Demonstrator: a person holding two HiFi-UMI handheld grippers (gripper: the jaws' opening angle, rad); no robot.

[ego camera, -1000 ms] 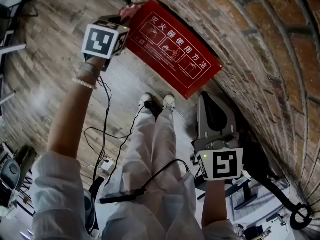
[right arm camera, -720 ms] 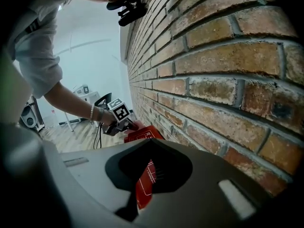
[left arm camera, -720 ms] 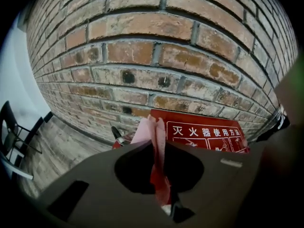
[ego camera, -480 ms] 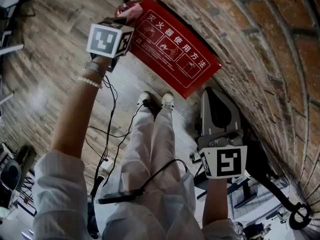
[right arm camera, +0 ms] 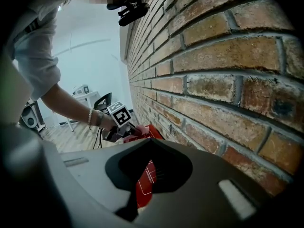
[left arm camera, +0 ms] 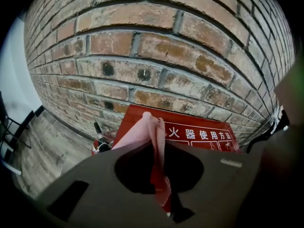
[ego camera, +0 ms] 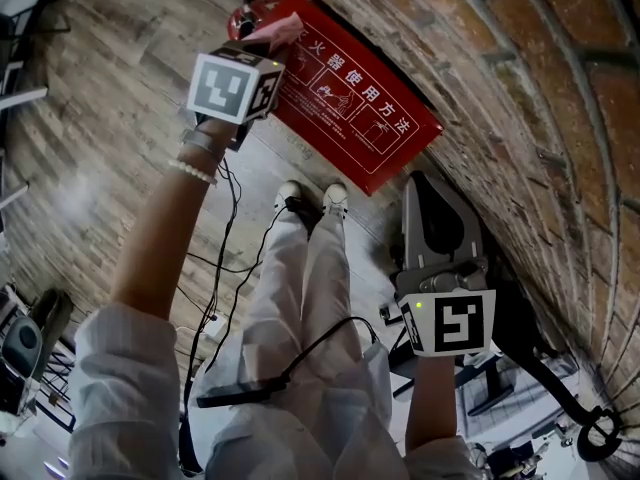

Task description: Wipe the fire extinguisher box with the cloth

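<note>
In the head view, the left gripper (ego camera: 258, 38) holds a pink cloth (ego camera: 280, 28) against the upper left corner of the red fire extinguisher box (ego camera: 355, 108), which stands on the floor against a brick wall (ego camera: 520, 118), while the right gripper (ego camera: 420, 183) hangs just beside the box's lower right corner. The left gripper view shows its fingers (left arm camera: 95, 175) clamped on the cloth, which stands up in front of the box's left edge. The right gripper view shows its fingers (right arm camera: 213, 175) pressed together with nothing between them, pointing along the wall toward the box.
</note>
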